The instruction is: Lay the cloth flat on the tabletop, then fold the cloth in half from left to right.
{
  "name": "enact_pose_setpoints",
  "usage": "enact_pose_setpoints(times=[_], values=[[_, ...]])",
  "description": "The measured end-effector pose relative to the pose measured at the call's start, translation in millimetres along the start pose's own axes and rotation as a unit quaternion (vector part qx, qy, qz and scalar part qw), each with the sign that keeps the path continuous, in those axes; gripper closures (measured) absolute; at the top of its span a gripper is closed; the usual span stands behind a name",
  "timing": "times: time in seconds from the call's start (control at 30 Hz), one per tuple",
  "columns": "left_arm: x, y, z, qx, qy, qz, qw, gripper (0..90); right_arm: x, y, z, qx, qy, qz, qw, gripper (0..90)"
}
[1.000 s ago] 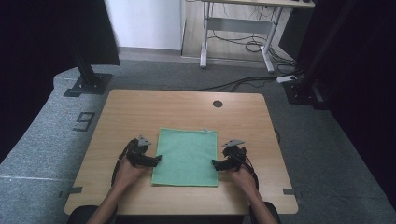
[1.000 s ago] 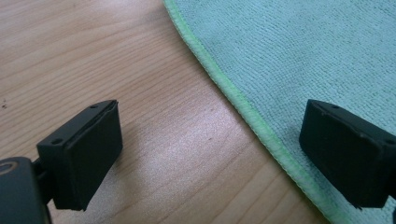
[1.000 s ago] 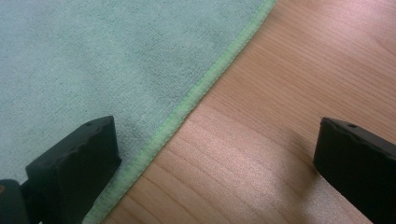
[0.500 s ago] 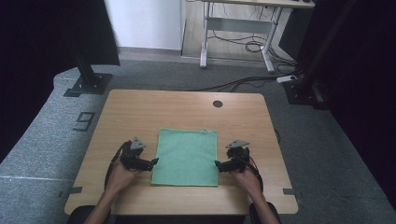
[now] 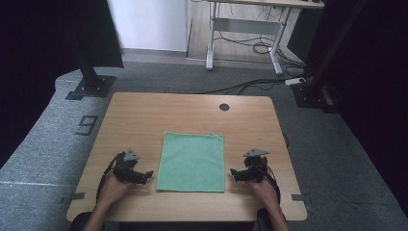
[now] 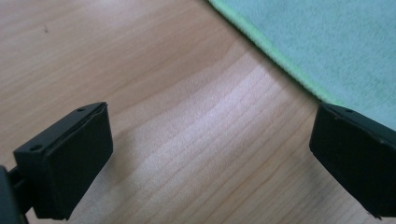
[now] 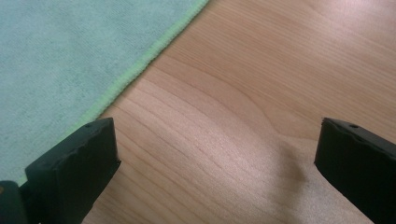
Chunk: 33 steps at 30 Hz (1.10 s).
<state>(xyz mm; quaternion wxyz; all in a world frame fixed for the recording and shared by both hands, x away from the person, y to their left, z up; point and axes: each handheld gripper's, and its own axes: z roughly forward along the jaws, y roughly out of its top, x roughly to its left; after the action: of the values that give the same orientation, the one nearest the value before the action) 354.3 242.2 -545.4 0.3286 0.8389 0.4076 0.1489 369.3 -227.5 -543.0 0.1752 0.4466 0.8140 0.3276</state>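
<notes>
Both grippers have backed off the cloth since the earlier frames: they sat right at its left and right edges, and now each is just beside it with bare wood between.

Left gripper: jaws have just been opening and now stand wide, nothing between them. In the left gripper view only wood grain lies between the jaws, and the cloth's hem runs past ahead of the far jaw without touching it.

Green cloth: flat on the table, toward the near edge, roughly centred. Looks like a neat rectangle, corners square, no visible wrinkles, with a small tag at its far right corner. Can't tell from these views whether it is single-layer or folded.

Right gripper: jaws also spread wide and empty. In the right gripper view the cloth edge sits ahead and to one side, clear of both jaws.

Status, my read: cloth is laid out and released, so the smoothing/placing step looks finished. If more folds are wanted, they remain to be done; neither gripper has a grip right now.
</notes>
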Motion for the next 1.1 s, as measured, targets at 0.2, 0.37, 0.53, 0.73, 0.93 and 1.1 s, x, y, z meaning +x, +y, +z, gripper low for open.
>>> enact_pose_setpoints(times=[0.2, 0.37, 0.53, 0.73, 0.93, 1.1], values=[[0.8, -1.9, 2.0, 0.005, 0.008, 0.003, 1.0, 0.0, -4.4, -6.0, 3.1, -0.003, 0.005, 0.002, 1.0, 0.0], [0.9, -1.7, 2.6, 0.009, 0.005, 0.002, 0.9999, 0.0, -6.7, -11.8, 6.1, -0.01, 0.007, -0.005, 0.9999, 0.0], [0.9, -1.8, 2.6, 0.009, 0.006, 0.001, 0.9999, 0.0, -6.9, -13.2, 6.5, -0.017, 0.012, -0.012, 0.9997, 0.0], [0.7, -1.7, 2.6, 0.009, 0.006, 0.001, 0.9999, 0.0, -6.9, -13.2, 6.5, -0.017, 0.012, -0.011, 0.9997, 0.0], [0.8, -1.7, 2.7, 0.009, 0.007, 0.001, 0.9999, 0.0, -6.9, -13.2, 6.5, -0.017, 0.013, -0.012, 0.9997, 0.0], [0.8, -1.8, 2.6, 0.01, 0.008, 0.0, 0.9999, 0.0, -6.2, -12.7, 5.3, -0.011, 0.01, -0.008, 0.9998, 0.0]])
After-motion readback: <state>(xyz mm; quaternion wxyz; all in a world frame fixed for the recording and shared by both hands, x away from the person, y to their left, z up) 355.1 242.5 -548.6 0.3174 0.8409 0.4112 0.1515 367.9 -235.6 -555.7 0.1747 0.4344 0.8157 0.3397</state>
